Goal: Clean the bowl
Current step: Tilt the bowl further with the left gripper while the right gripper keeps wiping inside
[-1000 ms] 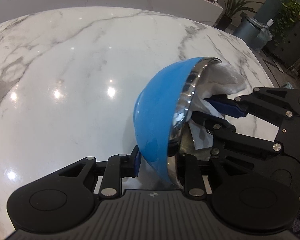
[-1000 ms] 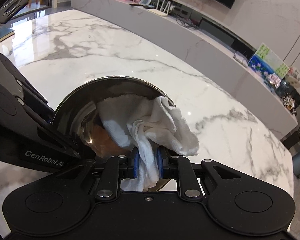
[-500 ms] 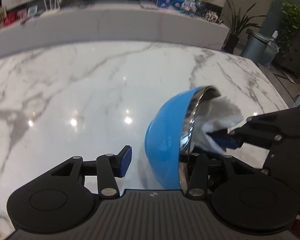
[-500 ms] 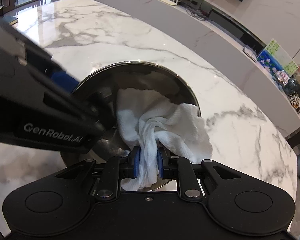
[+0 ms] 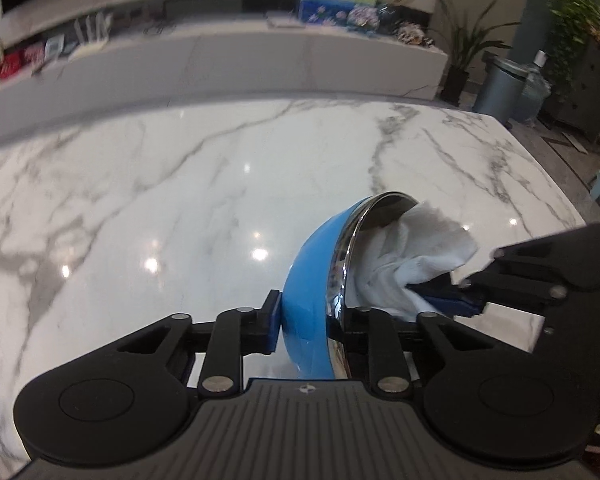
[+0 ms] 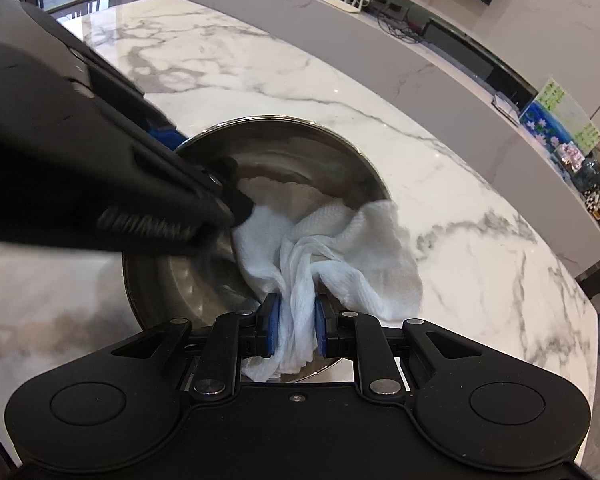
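Bowl (image 5: 308, 292) tilted on edge, lower centre, on marble table (image 5: 180, 200) | left gripper (image 5: 308, 320) has just closed, clamping its rim to steady it | right gripper (image 6: 294, 326) pinches white cloth (image 6: 340, 248) for wiping inside

Glossy white marble table (image 5: 220, 184) with grey veins, ceiling lights mirrored; beyond the fingers, long marble ledge (image 5: 260, 60), potted plant (image 5: 466, 52), grey bin (image 5: 500, 84).

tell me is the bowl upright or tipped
Tipped on its side: the bowl has its mouth facing sideways toward the cloth, with its rim clamped in the left gripper.
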Motion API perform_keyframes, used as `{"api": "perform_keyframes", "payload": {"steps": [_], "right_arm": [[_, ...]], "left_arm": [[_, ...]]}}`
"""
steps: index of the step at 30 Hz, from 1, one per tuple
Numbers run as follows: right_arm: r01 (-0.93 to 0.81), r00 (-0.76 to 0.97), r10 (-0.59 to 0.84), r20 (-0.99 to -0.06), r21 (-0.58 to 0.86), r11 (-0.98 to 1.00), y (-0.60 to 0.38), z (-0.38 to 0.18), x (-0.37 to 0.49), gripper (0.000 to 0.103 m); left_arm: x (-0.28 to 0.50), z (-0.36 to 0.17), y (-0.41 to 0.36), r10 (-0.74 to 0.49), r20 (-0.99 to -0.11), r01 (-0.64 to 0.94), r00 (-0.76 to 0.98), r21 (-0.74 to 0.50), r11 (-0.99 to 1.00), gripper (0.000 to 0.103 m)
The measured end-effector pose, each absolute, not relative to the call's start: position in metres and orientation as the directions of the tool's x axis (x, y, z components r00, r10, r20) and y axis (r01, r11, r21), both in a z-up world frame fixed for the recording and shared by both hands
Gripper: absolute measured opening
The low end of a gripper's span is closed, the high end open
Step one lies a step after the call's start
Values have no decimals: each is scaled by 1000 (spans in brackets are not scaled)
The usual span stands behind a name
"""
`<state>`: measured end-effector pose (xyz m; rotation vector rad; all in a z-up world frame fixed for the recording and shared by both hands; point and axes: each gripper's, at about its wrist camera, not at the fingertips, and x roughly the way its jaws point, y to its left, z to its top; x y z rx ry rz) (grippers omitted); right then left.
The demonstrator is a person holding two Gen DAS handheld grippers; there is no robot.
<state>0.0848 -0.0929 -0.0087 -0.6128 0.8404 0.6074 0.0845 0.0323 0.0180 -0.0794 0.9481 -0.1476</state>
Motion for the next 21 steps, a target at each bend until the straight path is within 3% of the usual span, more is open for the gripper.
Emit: {"api": "perform_keyframes", "payload": {"steps": [8,21], "right_arm": [[-690,550,255,-795,-260,676,-97,5,82,16],[-677,542,256,-801,-236,697,-102,9,91,16]], "left_arm": [[103,8,50,-214,-836,0,505,-248,969,18],[125,-5,54,-257,-838,-35,482,-311,950,21]]}}
